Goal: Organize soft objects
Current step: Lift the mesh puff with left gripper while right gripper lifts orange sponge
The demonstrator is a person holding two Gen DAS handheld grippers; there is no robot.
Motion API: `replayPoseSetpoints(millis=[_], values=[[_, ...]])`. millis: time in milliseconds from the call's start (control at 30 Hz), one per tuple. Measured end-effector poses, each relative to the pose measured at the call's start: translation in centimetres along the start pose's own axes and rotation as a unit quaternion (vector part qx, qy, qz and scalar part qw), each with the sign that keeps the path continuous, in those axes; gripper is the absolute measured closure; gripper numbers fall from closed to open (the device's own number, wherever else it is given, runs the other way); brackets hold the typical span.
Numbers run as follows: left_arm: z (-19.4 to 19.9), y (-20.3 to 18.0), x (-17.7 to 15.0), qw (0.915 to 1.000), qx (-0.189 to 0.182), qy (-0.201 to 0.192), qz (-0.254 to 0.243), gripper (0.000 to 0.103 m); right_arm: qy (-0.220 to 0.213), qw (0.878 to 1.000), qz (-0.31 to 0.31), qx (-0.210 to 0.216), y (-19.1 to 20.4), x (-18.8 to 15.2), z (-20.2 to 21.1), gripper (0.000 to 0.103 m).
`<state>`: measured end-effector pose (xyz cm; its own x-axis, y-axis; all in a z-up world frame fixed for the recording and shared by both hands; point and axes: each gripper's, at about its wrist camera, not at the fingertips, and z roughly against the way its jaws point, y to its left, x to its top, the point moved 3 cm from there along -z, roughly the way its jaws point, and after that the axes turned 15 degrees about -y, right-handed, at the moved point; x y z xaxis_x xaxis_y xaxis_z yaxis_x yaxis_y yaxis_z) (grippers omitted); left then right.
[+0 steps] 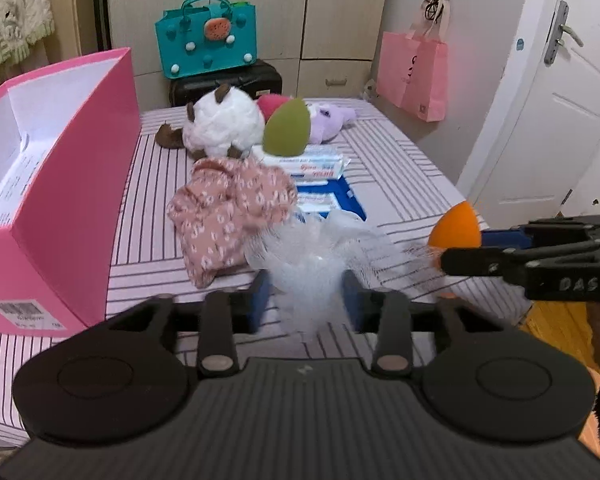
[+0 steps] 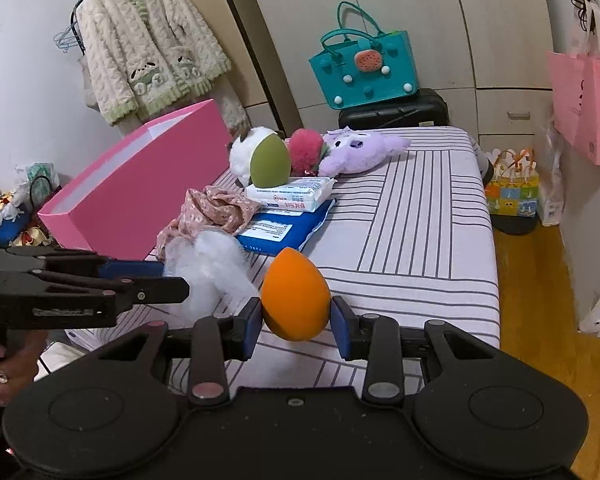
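Observation:
My left gripper point(image 1: 306, 300) is shut on a white mesh bath puff point(image 1: 312, 256), held above the striped bed; the puff also shows in the right wrist view point(image 2: 212, 268). My right gripper point(image 2: 296, 322) is shut on an orange egg-shaped sponge point(image 2: 294, 300), also visible in the left wrist view point(image 1: 456, 230). An open pink box point(image 1: 60, 184) stands on the bed at the left. A pink floral cloth point(image 1: 228, 208), a green egg sponge point(image 1: 287, 128), a white plush point(image 1: 220, 122), a red plush point(image 2: 306, 150) and a purple plush point(image 2: 360, 152) lie further back.
Wipe packs point(image 2: 292, 196) and a blue pack point(image 2: 284, 228) lie mid-bed under the green sponge. A teal bag point(image 1: 206, 40) sits on a black suitcase point(image 1: 228, 84) behind the bed. A pink bag point(image 1: 414, 72) hangs at the right, by a white door point(image 1: 540, 100). Wooden floor point(image 2: 540, 300) at right.

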<state>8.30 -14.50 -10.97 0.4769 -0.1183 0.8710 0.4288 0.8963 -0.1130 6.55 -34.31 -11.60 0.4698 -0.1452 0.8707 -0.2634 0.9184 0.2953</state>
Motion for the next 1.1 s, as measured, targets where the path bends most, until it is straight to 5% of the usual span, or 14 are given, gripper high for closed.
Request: replayPoseSetpoints(millis=[133, 500, 567, 633, 733, 1100], values=[[-0.7, -0.2, 0.6, 0.9995, -0.007, 0.000, 0.032, 0.034, 0.006, 1.000, 0.005, -0.002, 0.0, -0.5, -0.8, 0.062], [-5.4, -1.3, 0.1, 0.9927, 0.017, 0.027, 0.116, 0.029, 0.018, 0.999, 0.004, 0.029, 0.0, -1.5, -1.1, 0.062], [-6.1, -1.2, -0.1, 0.9912, 0.025, 0.025, 0.128, 0.033, 0.018, 0.999, 0.007, 0.034, 0.0, -1.6, -1.1, 0.062], [-6.3, -1.3, -0.3, 0.9913, 0.037, 0.013, 0.125, 0.055, 0.017, 0.999, 0.010, 0.039, -0.1, -1.6, -1.1, 0.062], [-6.4, -1.7, -0.4, 0.9948, 0.046, 0.009, 0.091, 0.068, 0.015, 0.999, 0.014, 0.041, -0.4, -1.5, -1.0, 0.062], [-5.5, -1.6, -0.7, 0.9968, 0.061, 0.005, 0.050, 0.071, 0.022, 0.999, 0.032, 0.031, -1.1, -1.2, -0.3, 0.061]])
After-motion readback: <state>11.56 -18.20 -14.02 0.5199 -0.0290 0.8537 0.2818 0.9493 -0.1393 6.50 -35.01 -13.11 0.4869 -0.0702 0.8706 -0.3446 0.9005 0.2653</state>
